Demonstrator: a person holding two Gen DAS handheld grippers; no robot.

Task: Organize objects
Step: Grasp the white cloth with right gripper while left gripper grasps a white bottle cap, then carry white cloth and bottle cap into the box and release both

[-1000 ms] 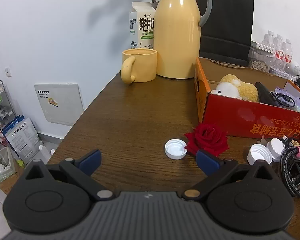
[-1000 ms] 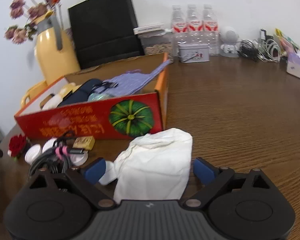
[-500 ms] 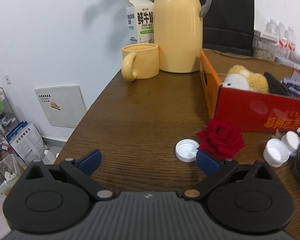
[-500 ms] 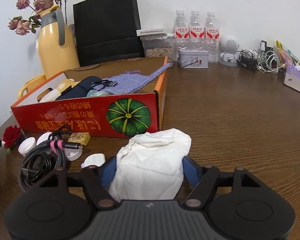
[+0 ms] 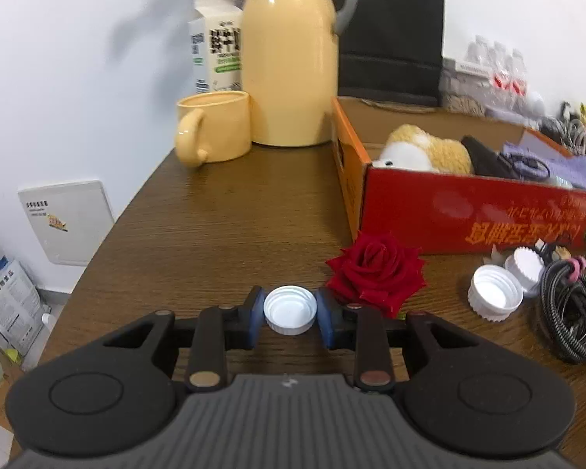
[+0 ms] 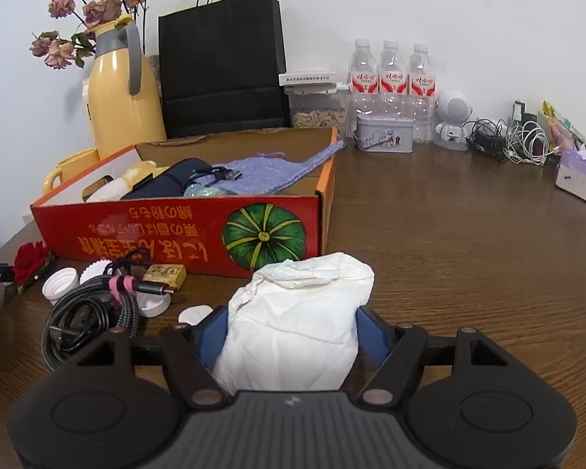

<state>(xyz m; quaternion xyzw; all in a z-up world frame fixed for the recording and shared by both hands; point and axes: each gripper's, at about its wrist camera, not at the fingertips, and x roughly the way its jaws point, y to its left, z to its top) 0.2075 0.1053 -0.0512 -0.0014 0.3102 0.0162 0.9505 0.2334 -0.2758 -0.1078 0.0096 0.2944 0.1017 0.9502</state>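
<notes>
Wooden table [image 5: 222,211] held clutter near the box [image 5: 468,215]. I watched my left gripper [image 5: 290,314], wide a second ago, closing onto the cap [image 5: 290,308] beside the rose [image 5: 375,269]; my right gripper [image 6: 291,336] had narrowed, pinching the tissue [image 6: 297,320]. Both looked ready for boxing.

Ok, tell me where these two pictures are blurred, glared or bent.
Left wrist view: the milk carton print and the water bottles at the far right are smeared, a glare spot sits on the yellow jug, and the table edge bows outward. Right wrist view: sharper, even light, dark corners, with the red box curving in the fisheye.
</notes>
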